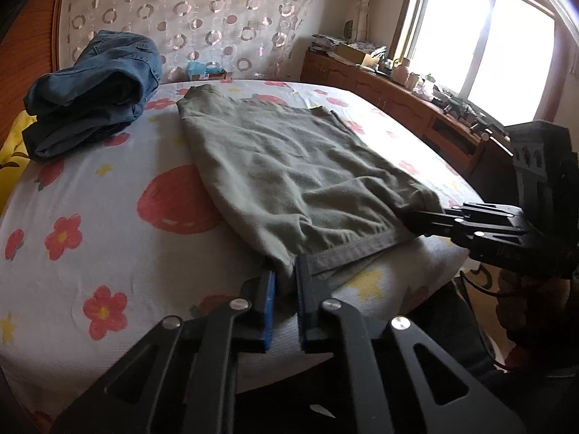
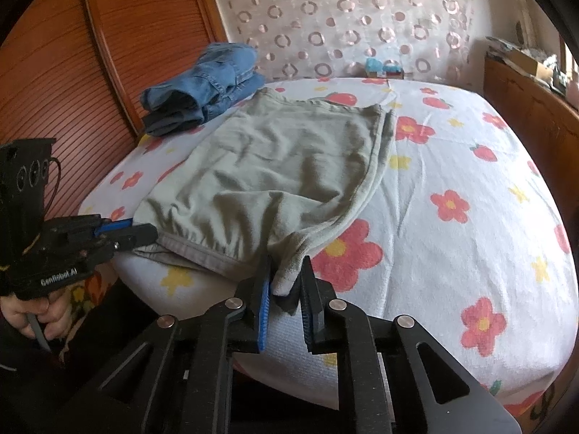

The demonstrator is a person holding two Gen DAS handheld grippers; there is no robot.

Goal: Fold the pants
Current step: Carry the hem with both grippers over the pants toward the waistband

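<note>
1. Right now the pants lie flat on the bed, a soft olive cloth already doubled once, with the long axis running away from both grippers toward the headboard.
2. Each gripper has a near corner: the left gripper is pinched narrow on the left end of the near hem, cloth bunched between its blue pads.
3. Likewise the right gripper is closed on the right corner, where a small flap hangs over the mattress edge.
4. From each wrist view the other gripper shows at the far end of the same hem, so the two stand well apart across the width of the pants and about equally near.
5. As I judge it, the next fold carries this near edge up and away, along the long axis, onto the far end.
6. Fabric looks limp and lightly creased, with a stitched band along the hem; it will sag between the two grips.
7. Folded jeans, stiffer and thicker, sit at the far left, just beside the pants' far corner.
8. Bed sheet is white terry with red flowers.
</note>
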